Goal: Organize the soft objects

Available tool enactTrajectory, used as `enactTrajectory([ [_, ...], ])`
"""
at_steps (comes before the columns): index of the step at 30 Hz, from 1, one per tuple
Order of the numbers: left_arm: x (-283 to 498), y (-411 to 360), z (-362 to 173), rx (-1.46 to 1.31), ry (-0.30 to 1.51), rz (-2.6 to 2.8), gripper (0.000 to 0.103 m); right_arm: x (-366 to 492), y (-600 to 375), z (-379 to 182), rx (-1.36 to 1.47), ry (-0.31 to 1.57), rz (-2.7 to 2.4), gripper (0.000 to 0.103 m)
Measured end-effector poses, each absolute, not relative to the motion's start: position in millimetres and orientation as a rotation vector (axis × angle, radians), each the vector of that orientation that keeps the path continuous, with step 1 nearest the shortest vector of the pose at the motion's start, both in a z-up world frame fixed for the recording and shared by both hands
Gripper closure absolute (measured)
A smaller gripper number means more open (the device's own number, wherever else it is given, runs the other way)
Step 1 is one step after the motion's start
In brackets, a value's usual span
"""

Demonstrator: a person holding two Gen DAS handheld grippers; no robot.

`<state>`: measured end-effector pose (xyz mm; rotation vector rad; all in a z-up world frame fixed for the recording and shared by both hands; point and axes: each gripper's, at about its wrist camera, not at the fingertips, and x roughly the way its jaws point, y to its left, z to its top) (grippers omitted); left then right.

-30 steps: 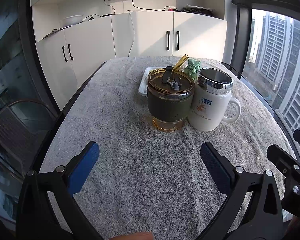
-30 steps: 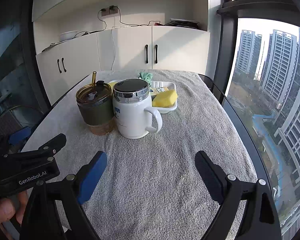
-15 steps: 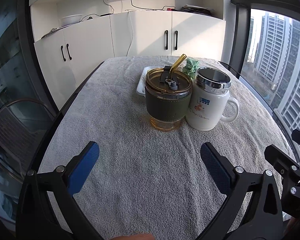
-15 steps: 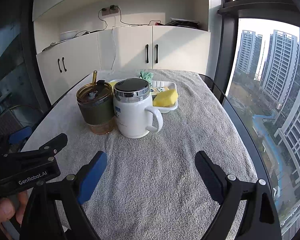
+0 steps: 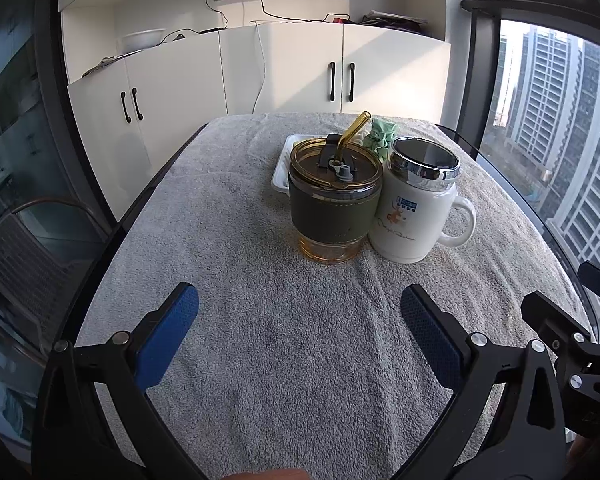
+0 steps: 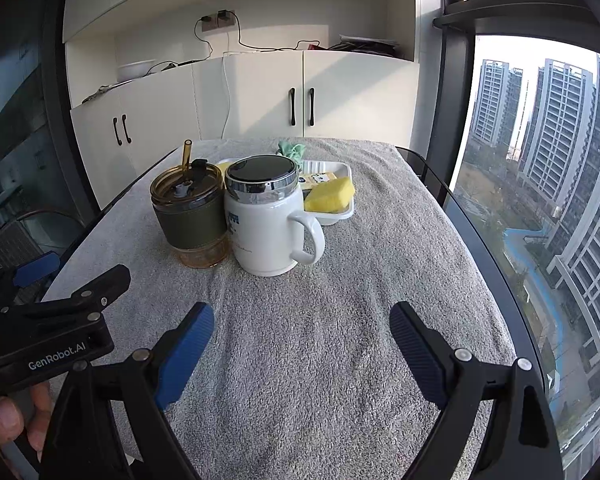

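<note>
A yellow sponge [image 6: 331, 195] lies in a white tray [image 6: 342, 214] at the far middle of the towel-covered table, with a small printed packet [image 6: 318, 178] beside it. A green soft cloth [image 6: 293, 149] [image 5: 382, 136] sits just behind the tray. In front of the tray stand an amber tumbler with a dark sleeve and straw [image 5: 334, 208] [image 6: 190, 216] and a white lidded mug [image 5: 414, 208] [image 6: 266, 220], touching each other. My left gripper [image 5: 299, 308] and my right gripper [image 6: 302, 326] both hover open over bare towel near the front, well short of the cups, with nothing between their fingers.
A grey towel [image 5: 260, 360] covers the whole table. White cabinets [image 5: 292, 76] stand beyond the far edge, a chair [image 5: 24, 248] is at the left, and a window wall [image 6: 540, 160] runs along the right. A hand [image 6: 4, 420] holds the left gripper's body.
</note>
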<state>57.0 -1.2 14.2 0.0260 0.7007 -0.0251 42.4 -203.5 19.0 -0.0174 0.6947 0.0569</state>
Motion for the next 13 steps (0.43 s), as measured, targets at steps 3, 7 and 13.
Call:
enactTrajectory([
  [3,56.4,-1.9,14.3,0.031,0.699,-0.026,0.0,42.6,-203.3,19.3,-0.019,0.694,0.058,0.011],
  [7,54.9,-1.8,15.2,0.028,0.689,-0.033,0.0,42.4,-203.6,19.5,-0.019,0.694,0.058,0.011],
  [13,54.8,-1.3,15.6,0.019,0.683,-0.036,0.0,42.5,-203.2,19.5,-0.019,0.695,0.058,0.011],
])
